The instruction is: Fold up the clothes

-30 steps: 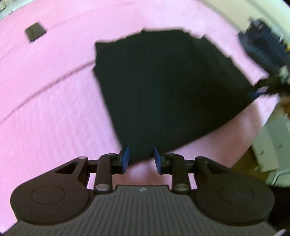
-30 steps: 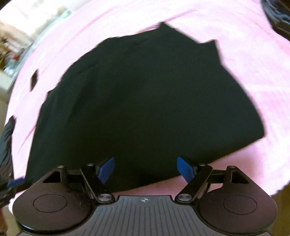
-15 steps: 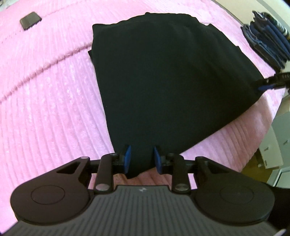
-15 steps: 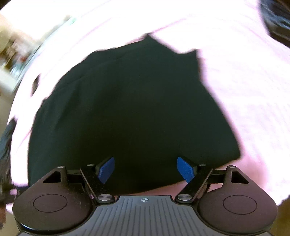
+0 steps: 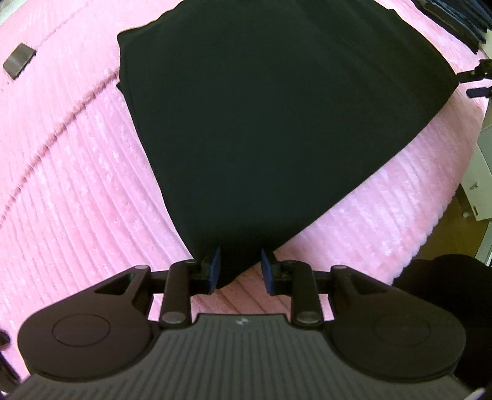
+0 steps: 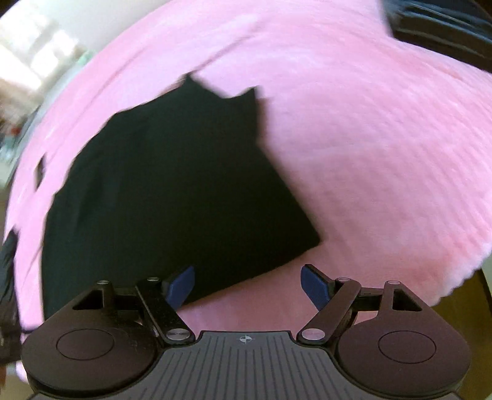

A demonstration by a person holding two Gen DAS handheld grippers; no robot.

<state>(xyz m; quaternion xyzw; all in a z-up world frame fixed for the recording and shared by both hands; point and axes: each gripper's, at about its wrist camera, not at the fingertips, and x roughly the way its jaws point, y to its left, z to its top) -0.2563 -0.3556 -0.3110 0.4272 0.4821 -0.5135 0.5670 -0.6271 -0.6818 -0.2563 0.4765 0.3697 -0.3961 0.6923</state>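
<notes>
A black garment [image 5: 276, 123] lies folded flat on a pink ribbed bedspread [image 5: 77, 184]. My left gripper [image 5: 240, 267] is open, its blue pads on either side of the garment's near corner, which lies between them. In the right wrist view the garment [image 6: 172, 200] fills the left and middle. My right gripper [image 6: 249, 284] is wide open and empty, above the garment's near edge and the pink cover. The right gripper's tips also show in the left wrist view [image 5: 473, 80], beside the garment's right corner.
A small dark flat object [image 5: 18, 60] lies on the bedspread at far left. A stack of dark blue folded clothes [image 5: 458, 15] sits at the far right. White furniture [image 5: 479, 184] and floor lie beyond the bed's right edge.
My left gripper has moved closer to the garment, whose corner now lies between the pads. My right gripper has swung right, so the garment sits further left in its view.
</notes>
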